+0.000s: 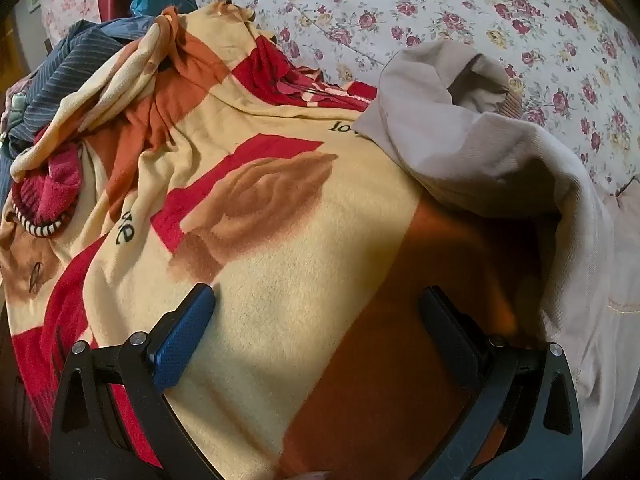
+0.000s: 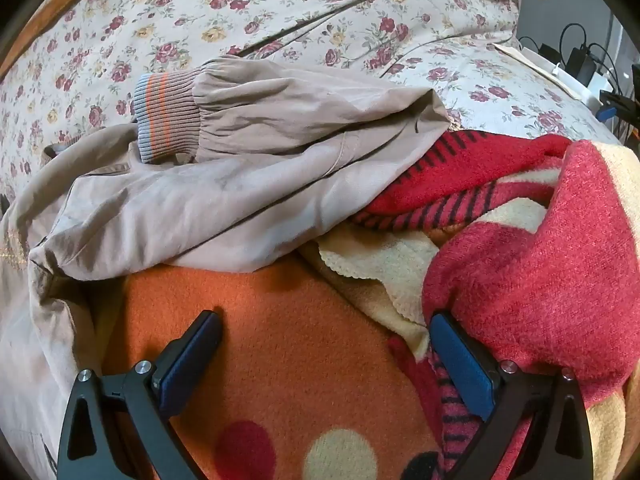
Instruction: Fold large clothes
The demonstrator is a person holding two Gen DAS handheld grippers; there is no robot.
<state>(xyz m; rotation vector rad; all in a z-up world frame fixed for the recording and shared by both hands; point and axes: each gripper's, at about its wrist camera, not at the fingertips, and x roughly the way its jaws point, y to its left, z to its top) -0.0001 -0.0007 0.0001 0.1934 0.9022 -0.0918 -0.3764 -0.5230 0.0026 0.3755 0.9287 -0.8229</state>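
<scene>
A beige jacket (image 2: 224, 196) with a ribbed grey-and-orange cuff (image 2: 168, 116) lies crumpled on the bed, partly over a fleece blanket (image 1: 280, 264) of cream, red and orange. The jacket also shows in the left wrist view (image 1: 472, 148) at the right. My left gripper (image 1: 316, 300) is open and empty, just above the blanket. My right gripper (image 2: 328, 324) is open and empty over the blanket's orange part (image 2: 280, 340), with the jacket's edge a little ahead and a red fold (image 2: 540, 280) against its right finger.
A floral bedsheet (image 2: 280, 20) covers the bed beyond the clothes. A heap of other garments, among them a blue striped one (image 1: 68, 68), lies at the far left. Cables and chargers (image 2: 588, 64) sit past the bed's right edge.
</scene>
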